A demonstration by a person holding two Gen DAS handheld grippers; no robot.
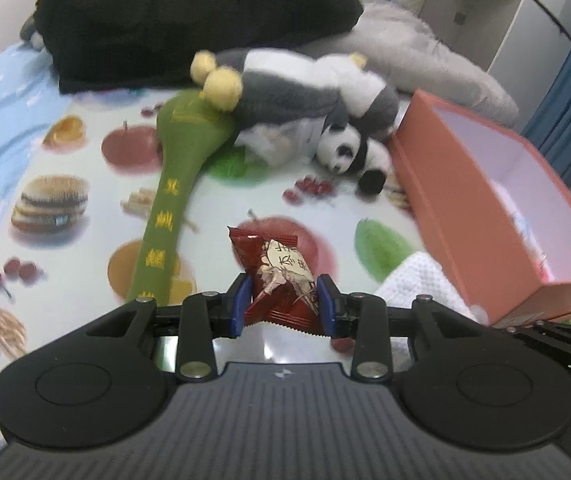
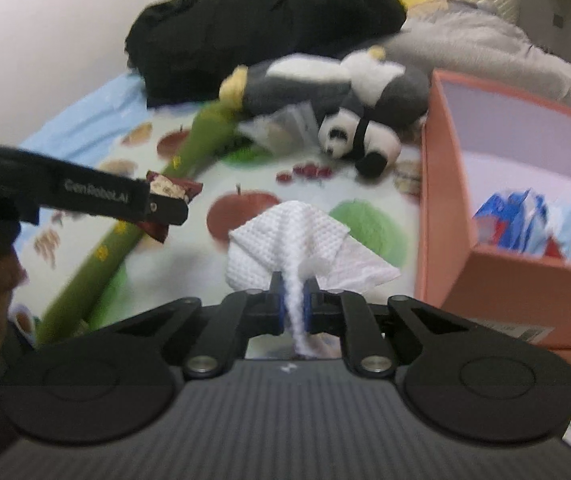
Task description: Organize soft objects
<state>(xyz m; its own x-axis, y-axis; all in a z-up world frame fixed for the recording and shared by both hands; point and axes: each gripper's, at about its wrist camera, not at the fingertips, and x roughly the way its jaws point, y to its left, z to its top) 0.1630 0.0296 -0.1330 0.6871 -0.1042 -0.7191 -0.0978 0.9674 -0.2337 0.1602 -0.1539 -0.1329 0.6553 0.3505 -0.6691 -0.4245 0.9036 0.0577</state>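
My left gripper (image 1: 284,300) is shut on a dark red snack packet (image 1: 279,276) and holds it above the fruit-print sheet; the right wrist view shows it from the side (image 2: 167,194). My right gripper (image 2: 295,304) is shut on a white waffle-weave cloth (image 2: 289,232), just left of the open orange box (image 2: 437,200); the cloth's edge also shows in the left wrist view (image 1: 417,280). A small panda plush (image 1: 349,152) lies by the box's far corner (image 1: 409,120). A grey-and-white plush (image 1: 305,84) and a long green plush (image 1: 173,184) lie further back.
The orange box holds blue-and-white packets (image 2: 525,220). A black bag (image 1: 189,12) and a grey plush pillow (image 1: 417,52) lie at the far side of the bed. A crumpled clear wrapper (image 2: 281,128) sits between the plushes. White furniture (image 1: 485,0) stands at the back right.
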